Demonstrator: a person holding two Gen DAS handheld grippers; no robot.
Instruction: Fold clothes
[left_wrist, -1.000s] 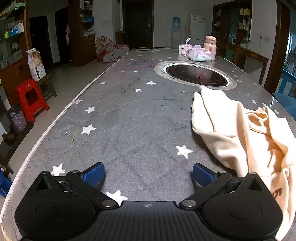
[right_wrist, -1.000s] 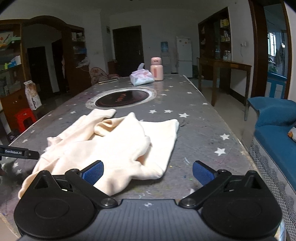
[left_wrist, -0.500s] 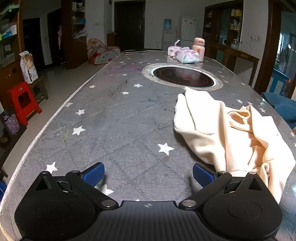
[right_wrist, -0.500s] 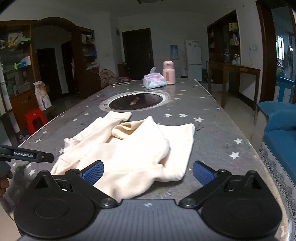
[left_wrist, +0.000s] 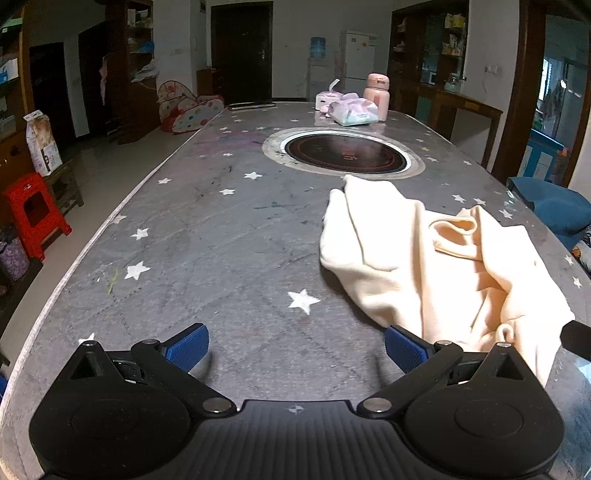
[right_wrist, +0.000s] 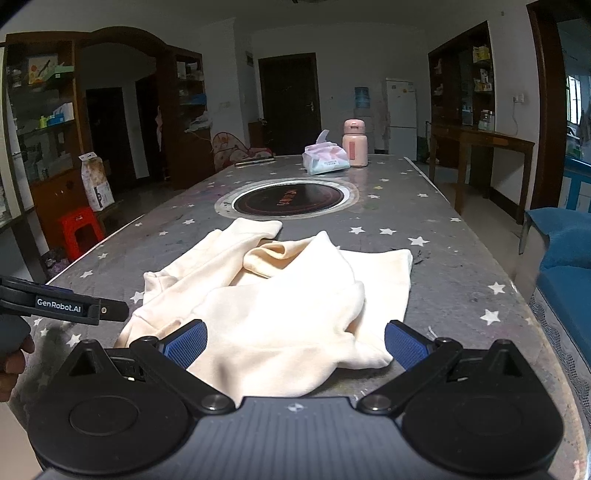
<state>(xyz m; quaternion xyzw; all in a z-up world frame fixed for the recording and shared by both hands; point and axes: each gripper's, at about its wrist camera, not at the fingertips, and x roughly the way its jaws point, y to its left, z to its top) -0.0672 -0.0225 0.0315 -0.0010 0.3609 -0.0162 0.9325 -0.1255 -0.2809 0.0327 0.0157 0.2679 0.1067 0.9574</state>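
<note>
A crumpled cream garment (left_wrist: 436, 266) lies on the grey star-patterned table (left_wrist: 207, 236). In the left wrist view it is to the right of my left gripper (left_wrist: 295, 350), which is open and empty above the table near its front edge, its right finger close to the cloth's edge. In the right wrist view the garment (right_wrist: 280, 295) spreads straight ahead. My right gripper (right_wrist: 295, 345) is open and empty, hovering over the garment's near edge. The left gripper's body (right_wrist: 62, 304) shows at the left of that view.
A round black hob (left_wrist: 343, 153) is set into the table beyond the garment. A tissue pack (left_wrist: 352, 110) and a pink bottle (left_wrist: 376, 96) stand at the far end. A blue sofa (right_wrist: 565, 266) is to the right, a red stool (left_wrist: 33, 214) to the left.
Both grippers have drawn back and risen slightly, so the garment looks farther away. The left gripper has shifted so the garment sits more in view. The cloth has not moved.
</note>
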